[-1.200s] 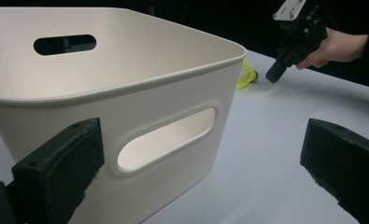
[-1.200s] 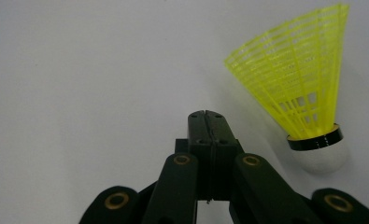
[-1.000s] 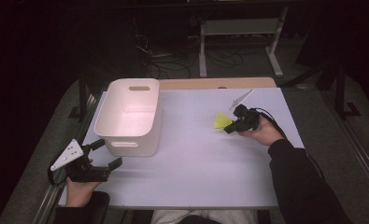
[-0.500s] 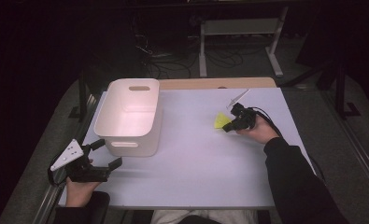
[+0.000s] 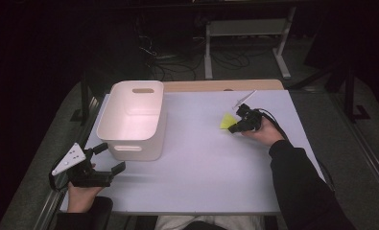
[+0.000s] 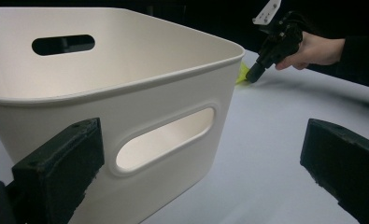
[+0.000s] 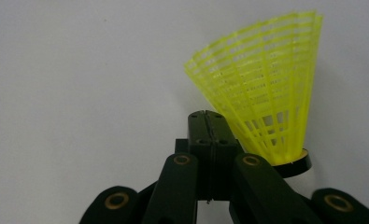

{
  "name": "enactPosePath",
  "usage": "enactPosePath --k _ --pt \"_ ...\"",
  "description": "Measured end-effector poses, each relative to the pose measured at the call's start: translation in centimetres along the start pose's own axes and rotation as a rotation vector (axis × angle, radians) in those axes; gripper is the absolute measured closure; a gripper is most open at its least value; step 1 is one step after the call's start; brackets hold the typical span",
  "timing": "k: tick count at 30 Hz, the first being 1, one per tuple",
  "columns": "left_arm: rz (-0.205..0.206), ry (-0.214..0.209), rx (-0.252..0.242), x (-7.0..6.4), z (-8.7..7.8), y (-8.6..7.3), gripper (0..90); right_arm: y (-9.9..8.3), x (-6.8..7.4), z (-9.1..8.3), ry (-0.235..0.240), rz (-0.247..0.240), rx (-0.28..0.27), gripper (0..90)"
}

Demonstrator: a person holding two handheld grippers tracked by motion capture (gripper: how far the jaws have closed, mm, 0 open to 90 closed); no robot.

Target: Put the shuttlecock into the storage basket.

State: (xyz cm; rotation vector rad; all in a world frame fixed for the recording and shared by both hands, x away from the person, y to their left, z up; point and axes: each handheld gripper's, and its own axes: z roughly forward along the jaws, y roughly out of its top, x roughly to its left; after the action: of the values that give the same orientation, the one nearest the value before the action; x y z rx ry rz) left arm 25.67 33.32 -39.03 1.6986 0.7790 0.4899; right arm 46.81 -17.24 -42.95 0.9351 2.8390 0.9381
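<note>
Edging closer to the yellow shuttlecock (image 5: 227, 120) lying on the desk (image 5: 201, 167) well right of the white bin (image 5: 133, 120), the right hand-held gripper (image 5: 236, 127) is now pressing its jaws together beside it, seemingly missing the grasp, while the left hand-held gripper (image 5: 111, 157) is staying spread near the bin.

White bin (image 6: 126, 93), open tool (image 6: 196, 172), yellow shuttlecock (image 6: 242, 73)

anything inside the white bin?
The white bin looks empty in the high view: bare floor and walls. The yellow shuttlecock lies outside it on the table, beside the right gripper.
</note>
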Motion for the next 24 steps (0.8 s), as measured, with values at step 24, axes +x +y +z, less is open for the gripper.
enactPosePath --k 24 --pt "0.0 -0.001 0.0 0.0 0.0 0.0 0.0 -0.3 -0.9 -0.8 0.01 0.03 -0.035 88.8"
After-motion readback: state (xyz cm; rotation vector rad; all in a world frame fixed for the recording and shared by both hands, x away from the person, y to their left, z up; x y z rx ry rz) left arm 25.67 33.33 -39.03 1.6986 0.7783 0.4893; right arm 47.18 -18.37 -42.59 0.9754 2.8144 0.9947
